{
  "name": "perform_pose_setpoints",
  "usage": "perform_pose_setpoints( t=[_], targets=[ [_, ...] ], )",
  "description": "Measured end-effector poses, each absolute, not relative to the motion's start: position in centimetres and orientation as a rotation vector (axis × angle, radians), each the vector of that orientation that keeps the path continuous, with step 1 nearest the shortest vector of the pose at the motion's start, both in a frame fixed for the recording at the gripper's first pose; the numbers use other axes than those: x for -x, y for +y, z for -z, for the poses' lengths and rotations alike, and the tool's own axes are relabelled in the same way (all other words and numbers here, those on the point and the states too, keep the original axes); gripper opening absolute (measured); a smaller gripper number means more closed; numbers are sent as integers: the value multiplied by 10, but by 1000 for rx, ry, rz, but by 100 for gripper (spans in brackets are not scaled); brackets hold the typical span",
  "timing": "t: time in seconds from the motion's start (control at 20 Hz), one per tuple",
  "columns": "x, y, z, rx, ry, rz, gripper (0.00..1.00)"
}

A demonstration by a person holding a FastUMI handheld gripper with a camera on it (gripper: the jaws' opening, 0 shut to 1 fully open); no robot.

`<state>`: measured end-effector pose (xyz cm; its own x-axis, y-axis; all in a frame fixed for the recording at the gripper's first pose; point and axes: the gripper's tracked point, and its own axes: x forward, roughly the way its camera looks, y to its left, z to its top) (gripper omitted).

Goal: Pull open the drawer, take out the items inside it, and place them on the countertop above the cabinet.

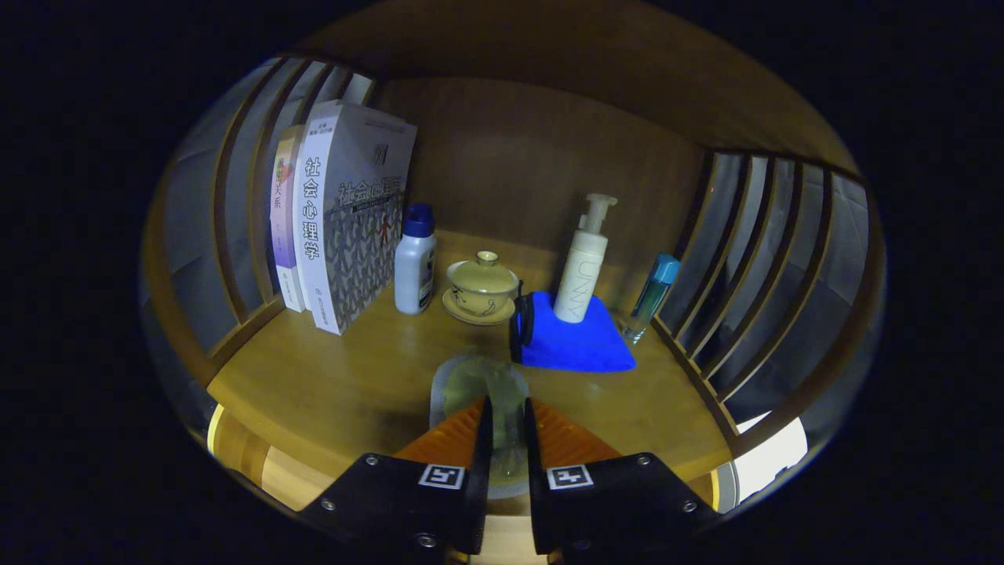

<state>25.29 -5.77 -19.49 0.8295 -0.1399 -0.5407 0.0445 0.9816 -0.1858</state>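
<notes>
My gripper (508,412) is shut on a clear plastic pouch (480,384) with a pale yellowish content. Both fingers press on its near end, and the rest sticks out ahead of them just over the wooden countertop (329,377). Whether the pouch touches the wood I cannot tell. The front edge of the countertop runs just below the fingers. The drawer is out of sight beneath.
Beyond the pouch on the countertop: two upright books (337,220), a white bottle with a blue cap (414,263), a lidded tea bowl on a saucer (481,289), a blue cloth (572,341) bearing a white pump bottle (584,263), a slim teal bottle (651,297). Slatted side walls (753,259) enclose the shelf.
</notes>
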Motion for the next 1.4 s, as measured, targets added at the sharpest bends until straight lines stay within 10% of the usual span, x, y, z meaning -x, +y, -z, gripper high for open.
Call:
perform_pose_setpoints(
  t=[0.15, 0.45, 1.4],
  targets=[
    [-253, -56, 188, 125, 553, 86, 28],
    [-214, -44, 132, -47, 344, 26, 97],
    [22, -1, 135, -33, 76, -66, 97]
  ],
)
